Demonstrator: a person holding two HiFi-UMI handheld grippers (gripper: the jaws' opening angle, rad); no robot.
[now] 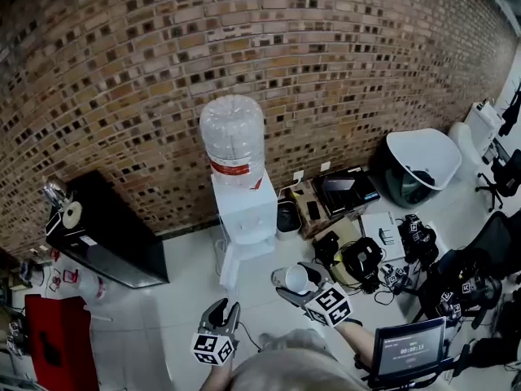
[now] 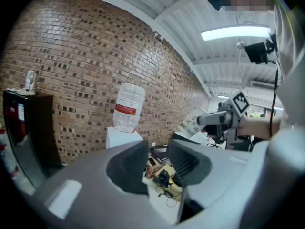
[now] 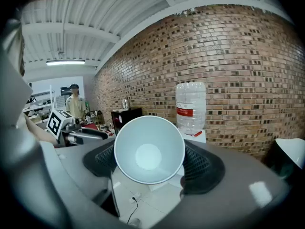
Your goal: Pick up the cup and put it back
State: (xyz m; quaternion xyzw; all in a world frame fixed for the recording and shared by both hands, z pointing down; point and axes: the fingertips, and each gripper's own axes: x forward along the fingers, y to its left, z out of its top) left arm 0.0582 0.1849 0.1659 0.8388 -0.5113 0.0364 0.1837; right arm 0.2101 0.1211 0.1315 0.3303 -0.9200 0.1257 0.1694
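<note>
Head view: my right hand-held gripper (image 1: 298, 287) grips the cup (image 1: 294, 278), and the water dispenser (image 1: 244, 210) stands ahead of it. Left gripper view: the left hand-held gripper (image 2: 157, 163) is open and empty. Right gripper view: the cup's mouth faces me, its axis along the jaws, dispenser just right.

Brick wall (image 1: 326, 47) across the back. Against it, white dispenser (image 1: 244, 210) with a clear, red-labelled bottle (image 1: 233, 133) upturned on top. Left of that, black cabinet (image 1: 106, 235), also at the wall; red cabinet (image 1: 53, 340) by the left edge. Right of the dispenser, open boxes (image 1: 303, 206) and black gear (image 1: 362, 261) with cables on the pale floor (image 1: 187, 267). Farther right, dark tub (image 1: 415, 165) with white lining. Lit screen (image 1: 407, 350) at lower right. Strip light (image 2: 236, 32) overhead.
</note>
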